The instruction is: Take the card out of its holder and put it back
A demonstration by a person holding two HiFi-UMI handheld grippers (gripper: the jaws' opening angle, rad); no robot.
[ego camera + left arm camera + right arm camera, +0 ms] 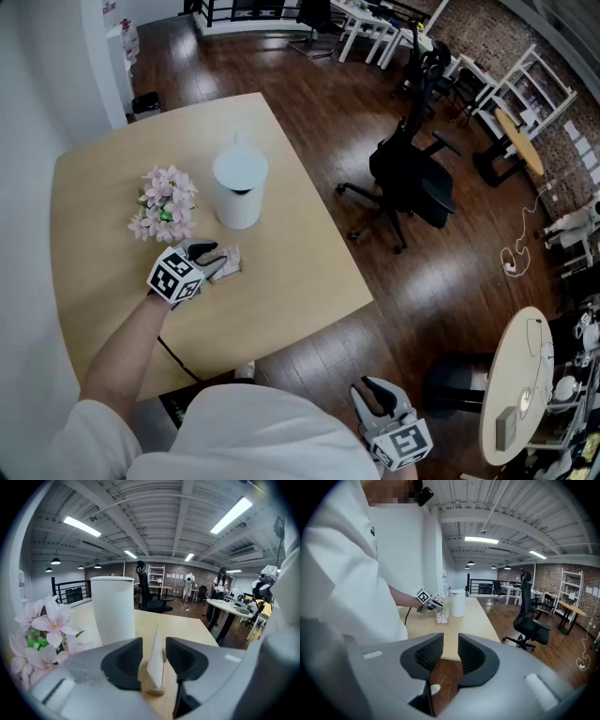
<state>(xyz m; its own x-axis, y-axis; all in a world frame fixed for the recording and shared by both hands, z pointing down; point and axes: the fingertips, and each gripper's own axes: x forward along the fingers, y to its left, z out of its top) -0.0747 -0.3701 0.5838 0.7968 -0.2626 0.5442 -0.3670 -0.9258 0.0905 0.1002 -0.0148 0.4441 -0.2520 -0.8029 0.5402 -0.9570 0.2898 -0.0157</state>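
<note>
On the beige table (pixel 281 309) the card (pixel 155 665) stands in its wooden holder (pixel 153 689) between the open jaws of the left gripper (pixel 153 641), not yet pressed, so better to close gently and lift it straight up.

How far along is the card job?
The card stands in its holder, so no step shows as done. In hand: the left gripper has open jaws either side of it. Left, it seems: lifting it out and slotting it back. The right gripper hangs empty.
</note>
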